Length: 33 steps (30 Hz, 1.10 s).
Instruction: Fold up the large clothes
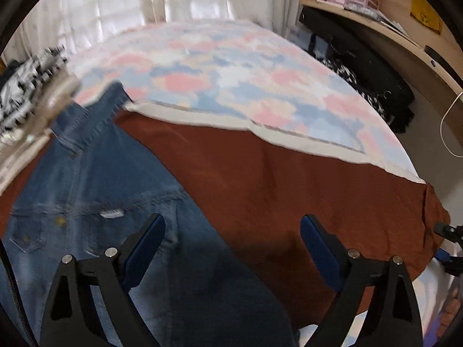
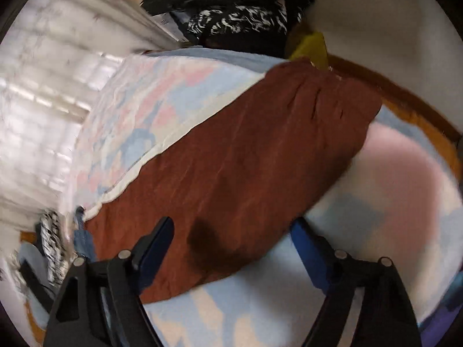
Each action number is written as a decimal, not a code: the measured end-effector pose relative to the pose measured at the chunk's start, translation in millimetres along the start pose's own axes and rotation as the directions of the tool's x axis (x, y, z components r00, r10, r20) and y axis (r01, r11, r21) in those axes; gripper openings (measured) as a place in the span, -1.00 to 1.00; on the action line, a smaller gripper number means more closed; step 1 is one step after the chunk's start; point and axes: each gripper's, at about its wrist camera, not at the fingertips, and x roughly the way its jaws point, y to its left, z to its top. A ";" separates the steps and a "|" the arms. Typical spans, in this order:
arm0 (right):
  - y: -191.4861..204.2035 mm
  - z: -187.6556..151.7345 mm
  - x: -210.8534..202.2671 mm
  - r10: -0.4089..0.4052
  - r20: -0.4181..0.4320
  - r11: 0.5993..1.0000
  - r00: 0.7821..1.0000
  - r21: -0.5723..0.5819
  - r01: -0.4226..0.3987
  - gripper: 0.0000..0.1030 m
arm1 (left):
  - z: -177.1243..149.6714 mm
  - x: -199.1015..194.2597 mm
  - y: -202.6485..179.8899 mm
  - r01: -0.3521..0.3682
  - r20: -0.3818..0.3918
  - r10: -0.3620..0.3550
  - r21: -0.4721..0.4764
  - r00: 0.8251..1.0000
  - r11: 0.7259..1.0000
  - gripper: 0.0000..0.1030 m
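- Jeans (image 1: 95, 179) lie flat over the brown cloth (image 1: 275, 179); grab a hem corner.
- Left gripper (image 1: 233, 248) and right gripper (image 2: 231, 248): your jaws are spread, holding nothing.

Right gripper (image 2: 231, 231) jaws spread wide, nothing between them, blue pads (image 2: 154, 244) visible on the inner faces. It hangs above the near end of a rust-brown cloth (image 2: 246, 156) lying diagonally across the bed, dark shadow blotch on the cloth just ahead of the left finger. Cloth sits on a pastel pink/blue/white blanket (image 2: 139, 110). Curtain (image 2: 43, 86) at left, blurred. Black-and-white patterned fabric (image 2: 237, 20) heaped past the far end of the bed. Orange-brown wooden bed edge (image 2: 405, 107) along the right.
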 end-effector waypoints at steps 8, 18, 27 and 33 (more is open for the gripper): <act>-4.6 17.4 3.1 0.052 0.056 0.995 0.997 0.077 -0.056 -0.85 | -2.3 -0.6 6.4 0.041 -0.015 -0.041 -0.025 0.999 0.999 0.75; 207.0 -23.8 -76.6 0.261 0.240 0.874 0.935 -0.471 -0.123 -0.87 | 8.6 -87.3 98.6 -0.071 0.183 0.093 -0.119 0.979 0.990 0.72; 351.7 -175.6 44.9 0.208 -0.224 0.619 0.952 -0.724 -0.305 0.07 | -28.2 -102.8 223.0 -0.196 0.129 0.234 -0.255 0.964 0.947 0.72; 303.5 -230.6 88.4 0.115 -0.362 0.651 0.925 -0.676 -0.346 0.13 | -58.1 -73.6 256.4 -0.175 0.025 0.191 -0.297 0.981 0.939 0.72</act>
